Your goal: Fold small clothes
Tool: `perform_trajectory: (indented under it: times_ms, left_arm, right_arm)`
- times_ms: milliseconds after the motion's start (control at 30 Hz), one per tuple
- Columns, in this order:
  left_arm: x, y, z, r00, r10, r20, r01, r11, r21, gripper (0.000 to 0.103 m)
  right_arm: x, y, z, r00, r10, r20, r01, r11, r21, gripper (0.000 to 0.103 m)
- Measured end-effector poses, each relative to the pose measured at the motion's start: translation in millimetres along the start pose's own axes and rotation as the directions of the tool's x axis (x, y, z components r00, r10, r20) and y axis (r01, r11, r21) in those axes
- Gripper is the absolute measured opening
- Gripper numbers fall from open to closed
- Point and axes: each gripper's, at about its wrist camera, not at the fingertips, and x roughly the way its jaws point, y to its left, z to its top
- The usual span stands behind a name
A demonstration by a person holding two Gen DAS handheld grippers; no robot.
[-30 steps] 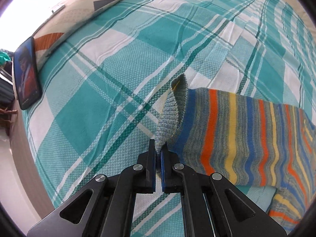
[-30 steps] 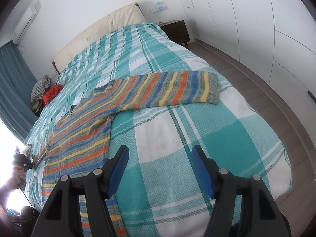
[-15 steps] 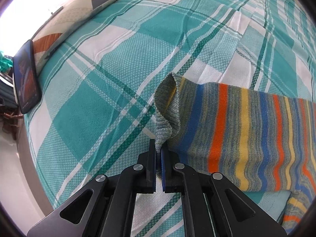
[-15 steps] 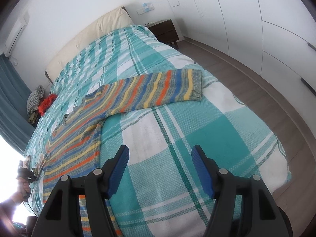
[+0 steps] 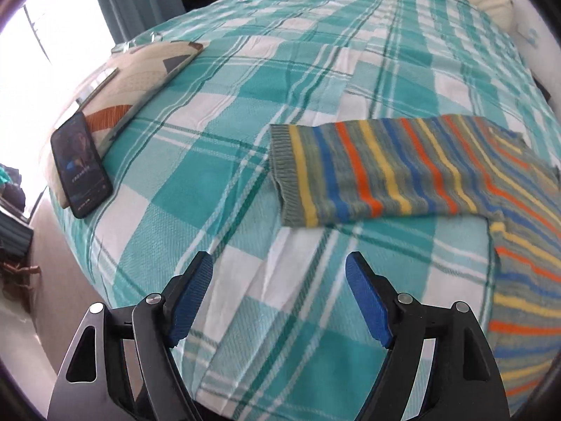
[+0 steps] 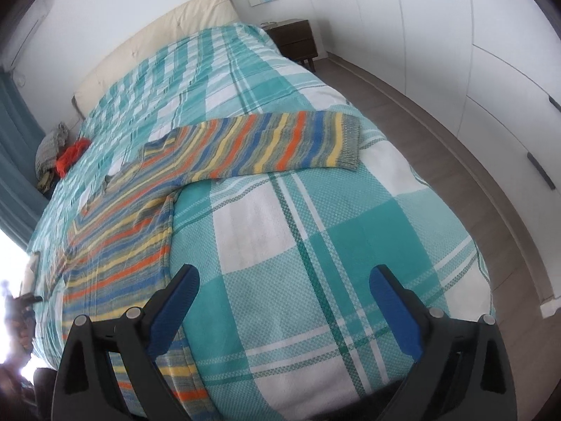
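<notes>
We see a bed (image 5: 217,189) under a teal and white plaid cover. At the left of the left wrist view a dark phone (image 5: 80,165) leans on a patterned cushion (image 5: 140,77). In the right wrist view, upper centre, stands a dark nightstand (image 6: 294,42), white wardrobe doors (image 6: 491,70) at right.

left hand-held gripper (image 5: 278,273) just opened (nothing between) | striped sweater sleeve (image 5: 385,172) flat on bedspread (image 5: 196,189)
</notes>
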Motion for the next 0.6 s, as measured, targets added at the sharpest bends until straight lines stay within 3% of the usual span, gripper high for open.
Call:
perform_trajectory:
  times_ms: [100, 200, 333, 433, 500, 533, 600]
  left_arm:
    - [-29.2, -40.3, -20.2, 0.992, -0.118, 0.049, 0.114, 0.99, 0.085, 0.081]
    - [-43.9, -85.5, -39.1, 0.967, -0.248, 0.055, 0.238, 0.96, 0.151, 0.082]
    - [-36.5, -135.9, -72.1, 0.953, -0.301, 0.024, 0.291, 0.937, 0.192, 0.089]
    - [-13.0, -152.7, -109.7, 0.973, -0.21, -0.093, 0.227, 0.943, 0.244, 0.091]
    - [-12.6, -136.0, -126.6, 0.976, -0.196, -0.095, 0.212, 0.954, 0.211, 0.103]
    - [-14.4, -125.1, -132.8, 0.976, -0.188, -0.113, 0.207, 0.959, 0.191, 0.103]
    - [-16.4, -100.9, -142.0, 0.965, -0.211, -0.156, 0.234, 0.961, 0.146, 0.103]
  right_arm:
    - [1.8, 40.1, 5.8, 0.999, 0.047, -0.015, -0.048, 0.989, -0.14, 0.097]
    - [11.1, 98.3, 15.6, 0.988, 0.153, -0.033, -0.156, 0.951, -0.266, 0.097]
    - [32.8, 167.1, 13.1, 0.95, 0.301, -0.08, -0.309, 0.88, -0.36, 0.097]
    - [65.0, 187.9, -13.4, 0.942, 0.258, -0.215, -0.323, 0.869, -0.374, 0.097]
    - [84.3, 180.6, -42.5, 0.944, 0.133, -0.301, -0.247, 0.891, -0.381, 0.096]
    - [89.9, 170.1, -56.9, 0.94, 0.078, -0.332, -0.207, 0.904, -0.373, 0.097]
    - [80.5, 143.8, -80.1, 0.952, 0.062, -0.301, -0.172, 0.919, -0.356, 0.097]
